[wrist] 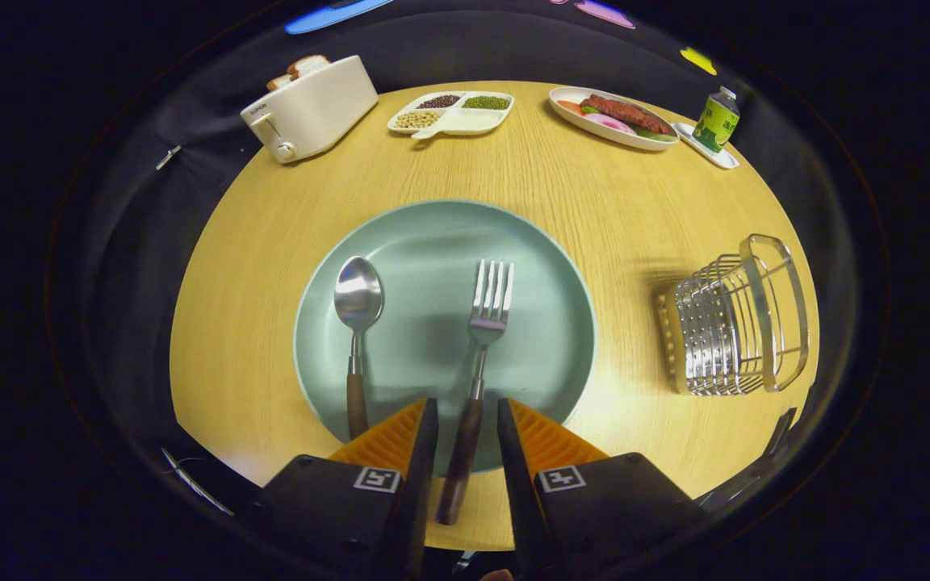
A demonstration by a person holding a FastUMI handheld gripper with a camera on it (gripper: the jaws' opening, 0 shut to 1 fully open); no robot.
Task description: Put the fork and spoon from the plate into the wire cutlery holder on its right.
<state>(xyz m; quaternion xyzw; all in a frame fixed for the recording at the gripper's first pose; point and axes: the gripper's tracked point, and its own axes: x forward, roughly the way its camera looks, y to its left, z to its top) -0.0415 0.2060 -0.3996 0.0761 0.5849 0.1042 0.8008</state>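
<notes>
Gripper view, contents by size. Round light-wood table [287, 242]: carries everything. Round pale-green plate [433, 242]: just ahead of the tongs [467, 420]. Silver wire cutlery holder [735, 327]: right of the plate, apart from it, beyond the right finger. White toaster [312, 109] holding bread: far beyond, leftward. Wood-handled steel fork [488, 315]: on the plate, its handle between the fingers, which stand narrowly parted and not pressing it. Wood-handled steel spoon [358, 311]: on the plate, left of the fork.
</notes>
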